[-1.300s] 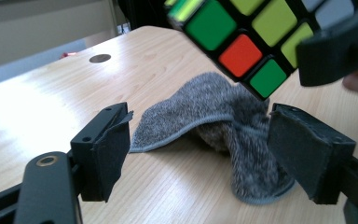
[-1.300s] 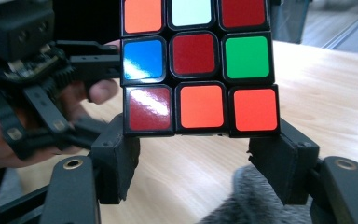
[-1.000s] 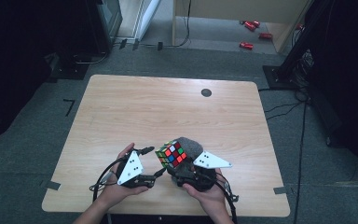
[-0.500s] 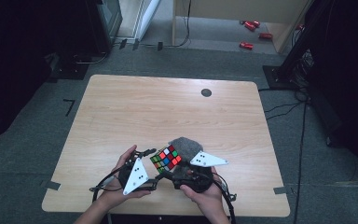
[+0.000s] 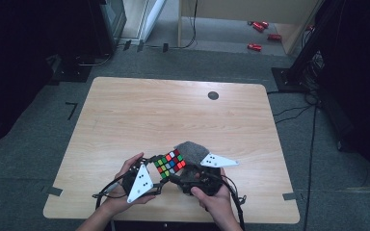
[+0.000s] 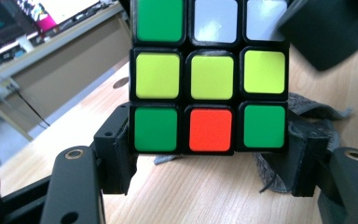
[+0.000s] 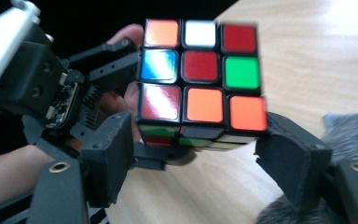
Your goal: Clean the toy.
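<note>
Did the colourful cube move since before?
Yes, a little: the cube shifted left, away from the grey cloth, which stayed put.

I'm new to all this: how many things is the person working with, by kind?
Puzzle cube: 1
Grey cloth: 1
Hand-held tools: 2 (left tool, jaws just closing with the cube between them; right tool, jaws just opening around it)
Total: 4

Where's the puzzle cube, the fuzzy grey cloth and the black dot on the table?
Cube (image 6: 209, 77): left gripper view, on its middle yellow square.
Cloth (image 5: 191, 149): high view, on its grey top beside the cube.
Black dot (image 5: 213, 95): high view, on its middle, at the table's far side.
</note>
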`<move>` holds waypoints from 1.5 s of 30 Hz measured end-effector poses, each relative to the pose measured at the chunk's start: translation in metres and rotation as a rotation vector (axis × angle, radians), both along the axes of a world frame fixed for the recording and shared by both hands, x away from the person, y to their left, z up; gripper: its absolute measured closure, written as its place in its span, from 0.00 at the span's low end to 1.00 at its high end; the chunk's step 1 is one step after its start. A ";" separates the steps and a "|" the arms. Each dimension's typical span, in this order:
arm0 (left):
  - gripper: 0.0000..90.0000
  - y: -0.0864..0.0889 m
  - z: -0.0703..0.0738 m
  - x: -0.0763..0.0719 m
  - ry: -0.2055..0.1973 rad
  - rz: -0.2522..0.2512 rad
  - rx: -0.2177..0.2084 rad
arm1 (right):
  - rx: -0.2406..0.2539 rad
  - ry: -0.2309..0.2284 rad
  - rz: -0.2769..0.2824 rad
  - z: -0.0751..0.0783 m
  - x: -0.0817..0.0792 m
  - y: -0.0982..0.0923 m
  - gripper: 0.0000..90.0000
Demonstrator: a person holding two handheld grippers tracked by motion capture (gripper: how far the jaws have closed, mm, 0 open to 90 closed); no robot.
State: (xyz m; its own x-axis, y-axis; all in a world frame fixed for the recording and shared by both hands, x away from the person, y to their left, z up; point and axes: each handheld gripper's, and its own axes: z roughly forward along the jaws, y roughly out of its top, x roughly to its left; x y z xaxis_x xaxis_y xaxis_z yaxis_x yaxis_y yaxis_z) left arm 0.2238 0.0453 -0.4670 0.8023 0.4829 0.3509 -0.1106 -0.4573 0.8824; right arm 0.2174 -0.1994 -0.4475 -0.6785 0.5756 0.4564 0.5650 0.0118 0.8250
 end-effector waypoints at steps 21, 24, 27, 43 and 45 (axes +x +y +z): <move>0.38 0.021 0.002 0.021 0.207 0.005 -0.117 | -0.504 -0.166 -0.160 -0.060 0.029 -0.010 0.32; 0.38 0.022 0.003 0.021 0.221 0.004 -0.129 | -0.575 -0.191 -0.168 -0.064 0.026 -0.007 0.42; 0.38 0.022 0.004 0.021 0.223 0.004 -0.131 | -0.616 -0.171 -0.166 -0.071 0.027 -0.005 0.51; 0.38 0.010 -0.002 0.015 0.229 -0.058 -0.073 | -0.192 -0.245 -0.202 -0.013 0.005 -0.028 0.83; 0.38 0.007 -0.003 0.014 0.234 -0.071 -0.067 | -0.138 -0.280 -0.177 -0.004 -0.001 -0.026 0.83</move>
